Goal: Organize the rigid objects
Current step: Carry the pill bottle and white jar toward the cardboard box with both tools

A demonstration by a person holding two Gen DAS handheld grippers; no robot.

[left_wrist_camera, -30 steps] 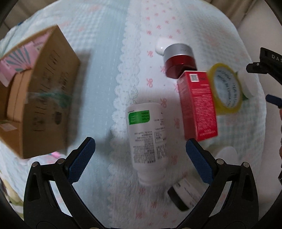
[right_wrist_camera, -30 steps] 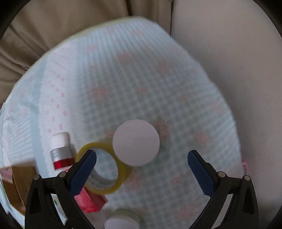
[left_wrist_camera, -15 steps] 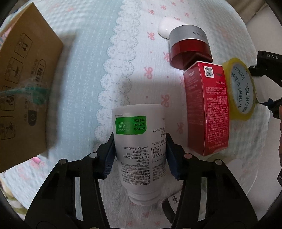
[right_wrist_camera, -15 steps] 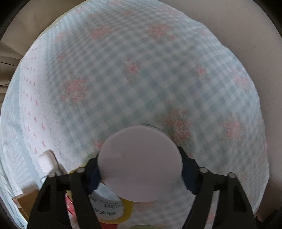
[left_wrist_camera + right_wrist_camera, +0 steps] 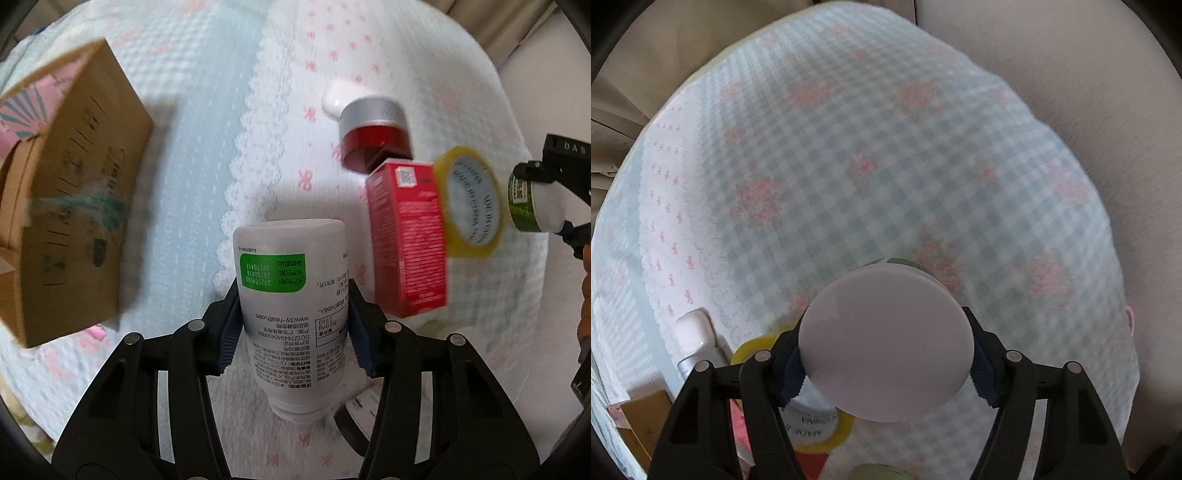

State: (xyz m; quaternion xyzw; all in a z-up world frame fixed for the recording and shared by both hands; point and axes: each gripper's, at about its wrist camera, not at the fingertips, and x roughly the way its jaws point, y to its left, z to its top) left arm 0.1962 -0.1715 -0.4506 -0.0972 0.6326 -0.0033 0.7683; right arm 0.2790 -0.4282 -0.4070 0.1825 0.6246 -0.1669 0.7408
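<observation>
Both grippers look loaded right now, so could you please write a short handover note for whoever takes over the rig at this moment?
Left gripper: shut on the white supplement bottle.
Right gripper: shut on the white-lidded jar; its jaws have just been closing.
On the bedspread: red carton, yellow tape roll, red jar with silver lid, small white case. Cardboard box stands at left.
Done: both items gripped.
Left: probably place both, then collect the rest.

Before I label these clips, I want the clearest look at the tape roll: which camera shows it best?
The left wrist view: the tape roll stands in full, printed core visible, beside the red box. In the right wrist view the tape roll is mostly hidden behind the right gripper and its white-lidded jar.
</observation>
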